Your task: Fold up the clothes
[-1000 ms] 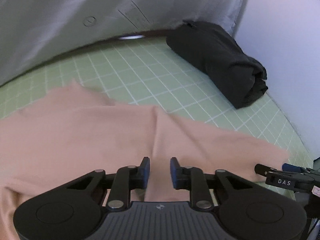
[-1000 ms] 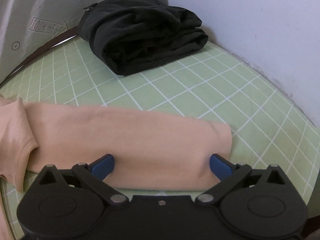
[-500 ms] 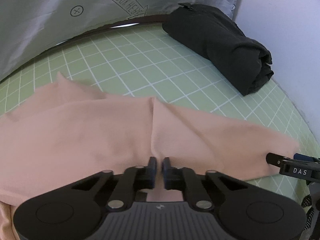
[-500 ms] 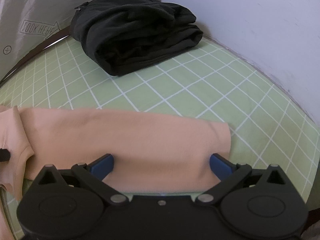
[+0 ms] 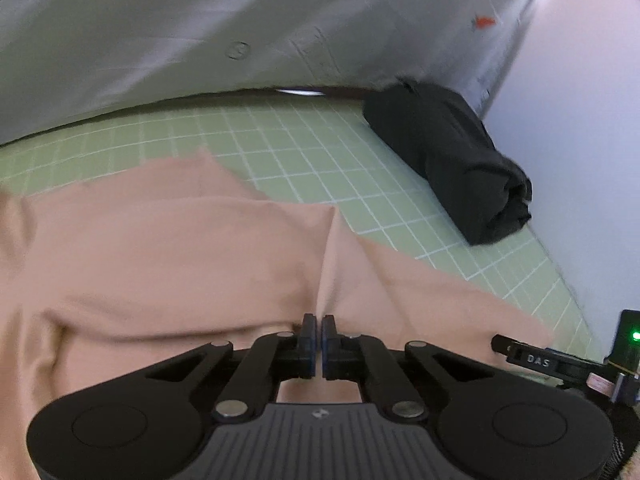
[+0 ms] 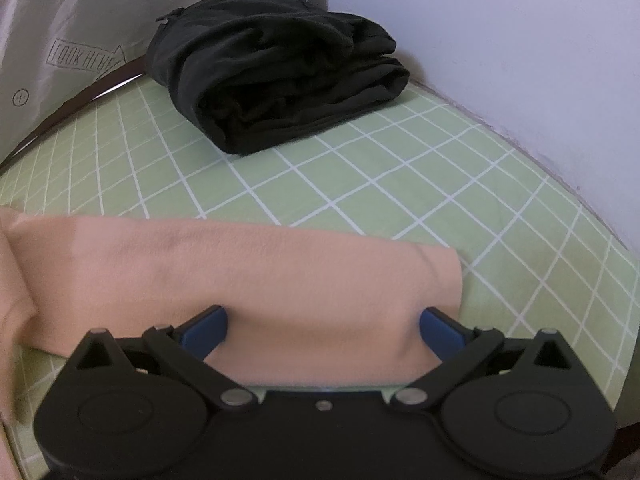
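A peach garment point(image 5: 180, 260) lies spread on a green checked mat point(image 5: 300, 152). My left gripper point(image 5: 319, 326) is shut on a pinch of its fabric, and a raised ridge of cloth runs away from the fingertips. In the right wrist view, the garment's folded sleeve end point(image 6: 240, 264) lies flat across the mat. My right gripper point(image 6: 322, 328) stands wide open around it. The cloth fills the gap and hides the tips of the blue fingers point(image 6: 204, 330).
A folded black garment point(image 6: 276, 68) sits at the back of the mat by the white wall point(image 6: 500, 40); it also shows in the left wrist view point(image 5: 452, 160). A grey printed sheet point(image 5: 200, 40) hangs behind. Bare mat point(image 6: 400, 184) lies between the two garments.
The left jaws closed onto the peach fabric, then the gripper drew back with it, raising a ridge in the cloth. The right gripper and the sleeve stayed put.
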### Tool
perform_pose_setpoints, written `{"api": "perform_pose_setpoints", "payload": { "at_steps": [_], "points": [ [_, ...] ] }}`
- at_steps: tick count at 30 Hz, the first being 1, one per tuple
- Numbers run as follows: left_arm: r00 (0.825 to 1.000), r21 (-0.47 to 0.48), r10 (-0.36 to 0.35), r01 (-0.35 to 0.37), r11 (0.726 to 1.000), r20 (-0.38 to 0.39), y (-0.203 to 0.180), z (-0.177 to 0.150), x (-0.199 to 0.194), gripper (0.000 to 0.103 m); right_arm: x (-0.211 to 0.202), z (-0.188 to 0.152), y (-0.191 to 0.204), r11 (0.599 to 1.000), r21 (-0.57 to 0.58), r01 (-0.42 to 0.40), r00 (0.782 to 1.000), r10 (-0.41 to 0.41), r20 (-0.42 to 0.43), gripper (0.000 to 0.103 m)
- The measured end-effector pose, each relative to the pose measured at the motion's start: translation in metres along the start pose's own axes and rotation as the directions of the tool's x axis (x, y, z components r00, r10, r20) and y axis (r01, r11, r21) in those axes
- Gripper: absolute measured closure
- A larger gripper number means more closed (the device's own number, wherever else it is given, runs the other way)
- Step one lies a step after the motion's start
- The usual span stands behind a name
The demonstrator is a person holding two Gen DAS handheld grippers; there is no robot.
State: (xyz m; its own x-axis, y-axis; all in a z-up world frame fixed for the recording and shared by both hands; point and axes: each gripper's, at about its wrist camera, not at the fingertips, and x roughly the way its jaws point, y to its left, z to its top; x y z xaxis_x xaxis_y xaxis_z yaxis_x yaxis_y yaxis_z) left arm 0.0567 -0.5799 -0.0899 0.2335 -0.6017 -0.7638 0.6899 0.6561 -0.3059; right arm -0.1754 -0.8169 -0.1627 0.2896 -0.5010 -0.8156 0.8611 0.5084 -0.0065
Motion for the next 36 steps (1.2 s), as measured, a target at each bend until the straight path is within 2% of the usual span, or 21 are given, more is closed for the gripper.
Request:
{"api": "perform_pose_setpoints", "payload": {
  "at_steps": [6, 12, 23, 28, 36],
  "points": [
    [0.998, -0.126, 0.025, -0.018, 0.992, 0.050, 0.018, -0.032, -0.043, 0.101, 0.001, 0.002, -0.001, 0.999, -0.035, -0.025, 1.000, 0.025, -0.010, 0.000],
    [0.994, -0.256, 0.052, -0.027, 0.966, 0.094, 0.036, -0.068, -0.082, 0.101, 0.001, 0.000, -0.002, 0.998, -0.054, -0.034, 0.999, 0.035, 0.010, 0.000],
    [0.985, -0.449, 0.132, -0.067, 0.891, 0.114, 0.069, -0.125, -0.137, 0.101, 0.002, 0.003, -0.002, 0.997, -0.068, -0.044, 0.999, 0.044, 0.004, 0.000],
    [0.983, -0.490, 0.140, -0.065, 0.869, 0.117, 0.081, -0.140, -0.149, 0.101, 0.001, 0.001, -0.001, 0.997, -0.062, -0.037, 0.999, 0.038, 0.010, 0.000],
    [0.984, -0.495, 0.157, -0.096, 0.864, 0.083, 0.093, -0.158, -0.151, 0.101, -0.001, -0.003, -0.001, 0.998, -0.053, -0.028, 0.998, 0.030, 0.047, 0.000]
  ]
}}
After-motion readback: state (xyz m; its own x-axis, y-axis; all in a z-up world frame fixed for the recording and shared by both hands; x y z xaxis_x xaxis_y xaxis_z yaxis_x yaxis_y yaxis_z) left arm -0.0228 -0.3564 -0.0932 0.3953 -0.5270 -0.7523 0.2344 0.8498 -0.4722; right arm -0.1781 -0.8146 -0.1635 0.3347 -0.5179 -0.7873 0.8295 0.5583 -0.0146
